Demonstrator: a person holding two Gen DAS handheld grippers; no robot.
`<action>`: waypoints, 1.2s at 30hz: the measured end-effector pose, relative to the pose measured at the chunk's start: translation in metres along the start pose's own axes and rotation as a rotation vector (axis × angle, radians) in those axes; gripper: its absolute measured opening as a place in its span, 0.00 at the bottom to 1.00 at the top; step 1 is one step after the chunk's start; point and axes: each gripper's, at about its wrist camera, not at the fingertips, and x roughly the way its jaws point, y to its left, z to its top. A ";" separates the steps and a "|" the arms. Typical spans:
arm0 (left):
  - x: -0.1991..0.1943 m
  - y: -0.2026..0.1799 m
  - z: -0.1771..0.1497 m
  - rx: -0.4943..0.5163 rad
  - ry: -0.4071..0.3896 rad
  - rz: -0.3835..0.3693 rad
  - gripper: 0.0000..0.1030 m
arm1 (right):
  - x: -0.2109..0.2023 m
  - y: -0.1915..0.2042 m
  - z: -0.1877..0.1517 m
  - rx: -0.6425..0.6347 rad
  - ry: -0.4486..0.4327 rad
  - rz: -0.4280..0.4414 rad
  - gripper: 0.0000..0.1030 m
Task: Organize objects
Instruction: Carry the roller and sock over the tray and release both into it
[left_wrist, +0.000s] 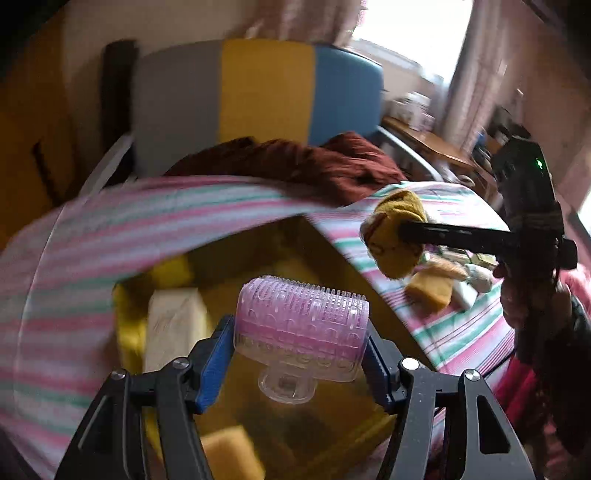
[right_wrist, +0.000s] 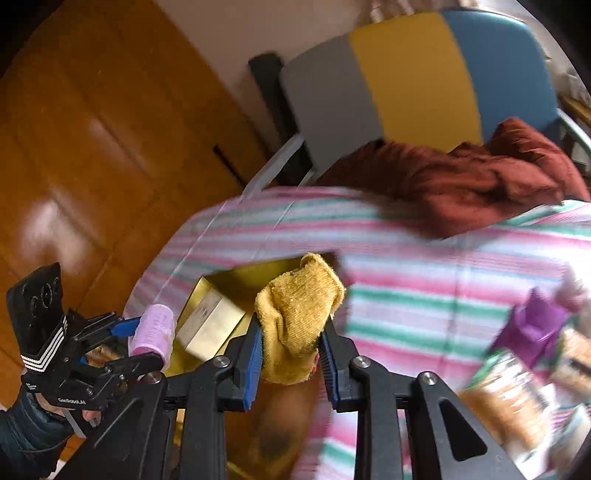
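My left gripper (left_wrist: 299, 354) is shut on a pink hair roller (left_wrist: 301, 325) and holds it above an open gold box (left_wrist: 332, 417). The same roller (right_wrist: 153, 334) and left gripper (right_wrist: 144, 339) show at lower left in the right wrist view. My right gripper (right_wrist: 290, 343) is shut on a mustard-yellow cloth (right_wrist: 299, 314) over the box's edge (right_wrist: 236, 275). In the left wrist view the right gripper (left_wrist: 400, 230) holds that cloth (left_wrist: 395, 232) above the striped tablecloth (left_wrist: 461, 325). A cream box (left_wrist: 171, 325) lies inside the gold box.
A dark red cloth (left_wrist: 306, 162) lies at the table's far side before a grey, yellow and blue chair (left_wrist: 258, 92). Small packets (left_wrist: 439, 284) sit on the striped cloth at right; a purple packet (right_wrist: 532, 328) and blurred items are near my right gripper. A wooden cabinet (right_wrist: 92, 147) stands left.
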 end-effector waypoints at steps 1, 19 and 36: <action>-0.003 0.006 -0.009 -0.020 0.002 0.007 0.63 | 0.007 0.008 -0.004 -0.003 0.015 0.005 0.26; -0.025 0.069 -0.088 -0.275 -0.058 0.155 0.82 | 0.035 0.080 -0.055 0.050 0.030 -0.018 0.73; -0.065 0.016 -0.098 -0.203 -0.247 0.388 0.96 | 0.006 0.123 -0.100 -0.220 -0.161 -0.461 0.74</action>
